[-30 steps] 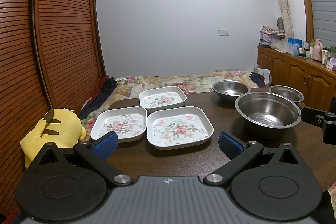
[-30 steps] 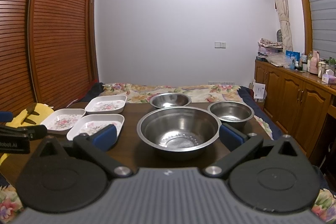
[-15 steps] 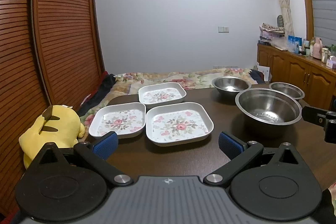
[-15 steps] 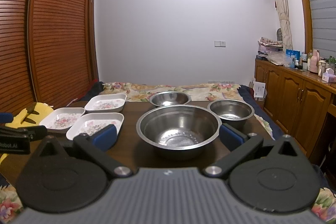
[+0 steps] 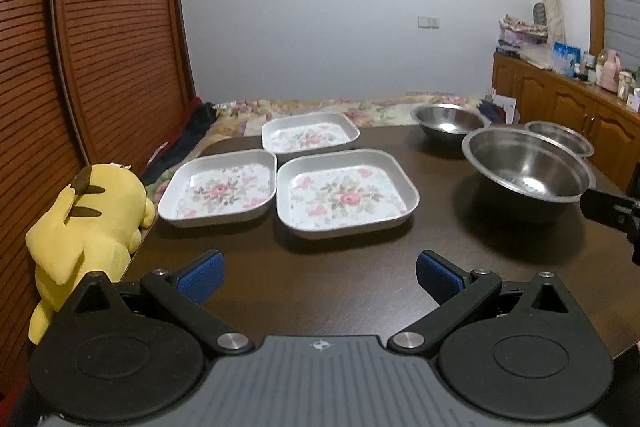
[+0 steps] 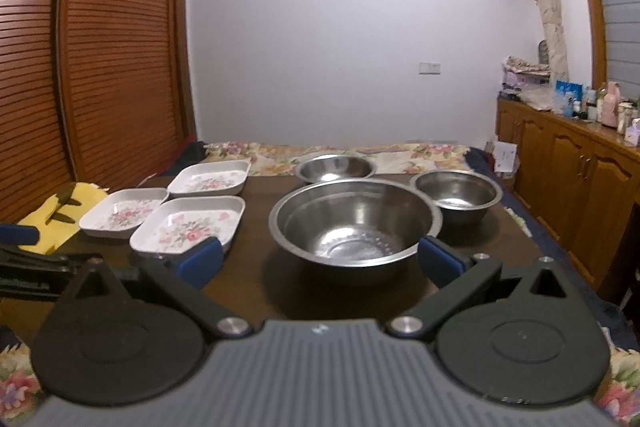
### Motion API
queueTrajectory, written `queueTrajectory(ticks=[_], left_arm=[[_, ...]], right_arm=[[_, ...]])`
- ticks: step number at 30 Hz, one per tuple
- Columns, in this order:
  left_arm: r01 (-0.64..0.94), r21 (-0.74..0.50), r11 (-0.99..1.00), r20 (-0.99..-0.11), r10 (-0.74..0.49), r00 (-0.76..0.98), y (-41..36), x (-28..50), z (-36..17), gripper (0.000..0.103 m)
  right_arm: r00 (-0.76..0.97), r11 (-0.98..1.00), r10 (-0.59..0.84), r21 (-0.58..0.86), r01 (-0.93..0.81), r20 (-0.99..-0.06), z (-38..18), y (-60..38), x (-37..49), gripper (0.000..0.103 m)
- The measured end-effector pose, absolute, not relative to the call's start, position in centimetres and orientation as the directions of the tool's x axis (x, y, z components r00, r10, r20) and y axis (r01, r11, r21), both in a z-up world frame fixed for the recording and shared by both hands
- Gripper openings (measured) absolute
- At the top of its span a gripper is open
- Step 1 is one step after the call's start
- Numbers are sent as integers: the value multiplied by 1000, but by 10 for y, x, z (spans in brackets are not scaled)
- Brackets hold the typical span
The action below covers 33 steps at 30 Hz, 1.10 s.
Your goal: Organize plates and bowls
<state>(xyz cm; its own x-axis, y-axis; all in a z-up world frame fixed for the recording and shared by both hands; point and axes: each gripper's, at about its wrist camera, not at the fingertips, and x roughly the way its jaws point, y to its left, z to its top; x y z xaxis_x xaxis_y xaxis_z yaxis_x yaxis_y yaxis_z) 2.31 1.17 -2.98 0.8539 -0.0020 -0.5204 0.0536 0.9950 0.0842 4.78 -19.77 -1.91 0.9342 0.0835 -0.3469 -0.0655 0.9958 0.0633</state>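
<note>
Compared with a second ago, the left tool has tipped its view downward and come a little nearer the plates: more of the dark tabletop shows ahead of its blue pads, and the air conditioner has slid out of the top of the left wrist view. The right tool has shifted far less; the dishes keep their places.

Both tools are released, jaws spread wide with nothing between them. The left tool hovers level above the near edge of the tabletop, facing three square floral plates. The nearest plate lies straight ahead, the left plate sits just beside it, and the far plate lies behind the two, close to both.

The right tool hangs low over the tabletop, pointing at the large steel bowl, which stands between the lines of its two pads but ahead of them, untouched. A small bowl stands just right of the large one, and a far bowl stands behind it near the tabletop's back edge. All three bowls rest upright and separate, to the right of the plates.

A yellow plush toy sits off the tabletop's left edge.
</note>
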Motion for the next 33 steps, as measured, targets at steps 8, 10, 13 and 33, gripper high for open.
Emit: queueTrajectory(ticks=[8, 10, 13, 33], left_arm=[[68, 89, 994, -567, -6, 824, 15, 31, -41, 103], [74, 77, 994, -575, -16, 818, 17, 33, -43, 103], [71, 61, 996, -578, -23, 816, 22, 35, -45, 103], [79, -22, 997, -522, -79, 850, 78, 85, -39, 89]], right_arm=[[928, 994, 112, 38, -105, -357, -20, -186, 59, 103], [927, 992, 123, 32, -120, -354, -18, -182, 62, 103], [922, 988, 149, 23, -150, -356, -17, -175, 69, 103], [848, 941, 317, 25, -339, -424, -16, -118, 130, 73]])
